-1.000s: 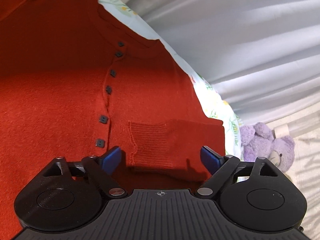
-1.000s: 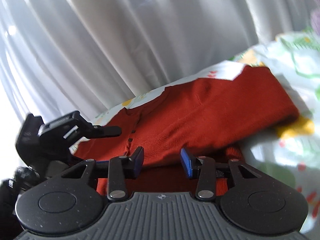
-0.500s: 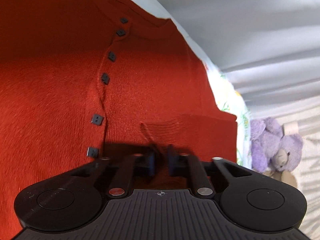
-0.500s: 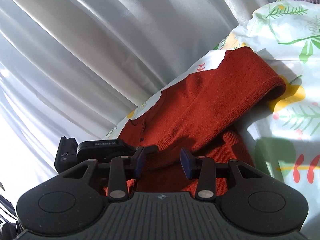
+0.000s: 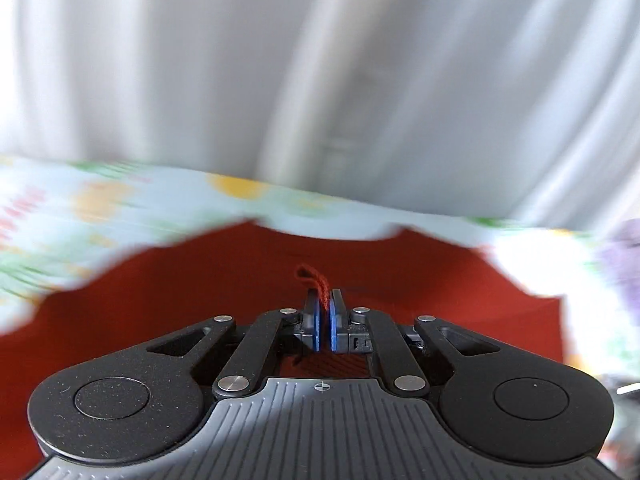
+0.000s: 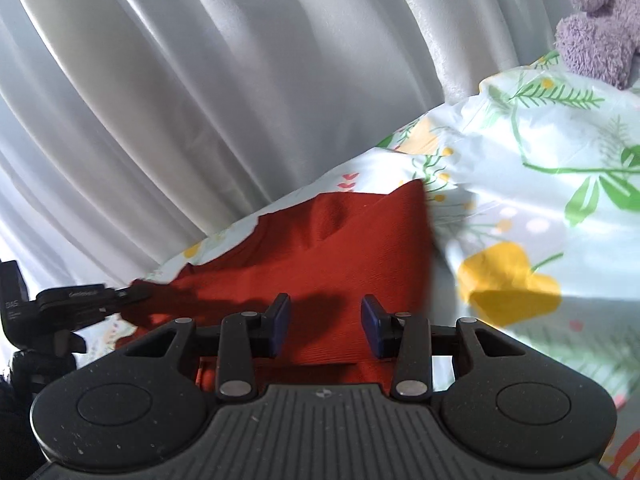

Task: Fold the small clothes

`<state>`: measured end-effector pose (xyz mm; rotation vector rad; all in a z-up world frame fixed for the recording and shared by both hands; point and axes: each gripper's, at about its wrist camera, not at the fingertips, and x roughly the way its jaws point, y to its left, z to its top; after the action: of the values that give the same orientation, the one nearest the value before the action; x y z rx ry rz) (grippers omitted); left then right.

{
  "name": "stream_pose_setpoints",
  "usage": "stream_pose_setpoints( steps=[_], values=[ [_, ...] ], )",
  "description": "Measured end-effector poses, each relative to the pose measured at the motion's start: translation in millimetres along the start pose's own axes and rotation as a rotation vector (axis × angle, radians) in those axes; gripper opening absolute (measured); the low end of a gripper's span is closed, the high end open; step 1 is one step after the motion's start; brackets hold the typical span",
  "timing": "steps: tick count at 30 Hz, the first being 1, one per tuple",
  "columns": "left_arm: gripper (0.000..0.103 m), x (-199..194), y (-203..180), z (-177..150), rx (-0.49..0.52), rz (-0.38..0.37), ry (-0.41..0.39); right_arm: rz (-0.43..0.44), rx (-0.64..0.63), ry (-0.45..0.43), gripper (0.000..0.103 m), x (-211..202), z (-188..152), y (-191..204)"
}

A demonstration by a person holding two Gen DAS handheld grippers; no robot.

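Note:
A rust-red knit cardigan [image 5: 200, 320] lies on the floral bedsheet [image 5: 120, 208]; this view is blurred by motion. My left gripper [image 5: 324, 300] is shut on a pinch of the cardigan, and a red tuft [image 5: 316, 278] sticks out past the blue pads. The right wrist view shows the left gripper [image 6: 136, 291] at the far left, pulling a corner of the cardigan [image 6: 340, 240] up off the sheet. My right gripper [image 6: 325, 322] stands part way open low over the cardigan. The knit runs flat and smooth between its fingers, and no pinch shows.
A grey-white curtain [image 6: 200, 100] hangs close behind the bed. A purple plush toy [image 6: 600, 20] sits at the back right on the bedsheet [image 6: 560, 160]. The sheet spreads out to the right of the cardigan.
My left gripper shut on the cardigan near its folded sleeve, then rose and rolled, lifting the cloth; its view swung up to the curtain. The right gripper shifted a little, jaws unchanged.

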<state>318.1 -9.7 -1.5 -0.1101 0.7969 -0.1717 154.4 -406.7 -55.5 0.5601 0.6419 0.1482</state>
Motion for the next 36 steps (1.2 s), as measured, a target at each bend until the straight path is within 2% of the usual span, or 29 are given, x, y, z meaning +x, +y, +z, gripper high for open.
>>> stream_pose_setpoints(
  steps=[2, 3, 6, 7, 9, 11, 13, 14, 17, 21, 24, 27, 33, 34, 36],
  values=[
    [0.006, 7, 22, -3, -0.007, 0.100, 0.002, -0.020, -0.013, 0.023, 0.039, 9, 6, -1],
    [0.006, 13, 32, -6, -0.027, 0.118, 0.018, -0.025, -0.018, 0.037, 0.039, 14, 9, -1],
    [0.008, 31, 57, -18, -0.136, 0.058, 0.093, -0.018, -0.031, 0.065, 0.040, 29, 18, -1],
    [0.012, 36, 63, -22, -0.175, 0.030, 0.110, -0.011, -0.035, 0.078, 0.042, 34, 21, 1],
    [0.033, 42, 71, -28, -0.240, -0.016, 0.119, -0.002, -0.044, 0.100, 0.048, 46, 27, 3],
    [0.034, 42, 76, -33, -0.291, -0.060, 0.095, 0.002, -0.064, 0.122, 0.057, 60, 32, 8],
    [0.028, 44, 78, -32, -0.311, -0.079, 0.092, -0.004, -0.090, 0.144, 0.058, 75, 35, 12],
    [0.005, 46, 76, -29, -0.304, -0.073, 0.097, -0.015, -0.101, 0.153, 0.058, 83, 37, 14],
    [0.006, 41, 70, -21, -0.266, -0.060, 0.074, -0.046, -0.122, 0.162, 0.058, 100, 41, 16],
    [0.006, 13, 61, -2, -0.198, -0.055, -0.082, -0.057, -0.099, 0.153, 0.061, 112, 50, 7],
    [0.006, 1, 55, 10, -0.127, -0.008, -0.150, -0.039, -0.091, 0.163, 0.066, 121, 55, 4],
    [0.006, -6, 52, 16, -0.061, 0.049, -0.185, -0.052, -0.147, 0.176, 0.070, 129, 56, 10],
    [0.006, -6, 64, 21, -0.104, 0.080, -0.203, -0.008, -0.105, 0.183, 0.071, 141, 60, 8],
    [0.006, -4, 66, 21, -0.115, 0.080, -0.193, -0.006, -0.104, 0.175, 0.070, 142, 60, 8],
    [0.006, 2, 67, 19, -0.126, 0.079, -0.175, -0.026, -0.132, 0.162, 0.052, 145, 60, 11]
  ],
)
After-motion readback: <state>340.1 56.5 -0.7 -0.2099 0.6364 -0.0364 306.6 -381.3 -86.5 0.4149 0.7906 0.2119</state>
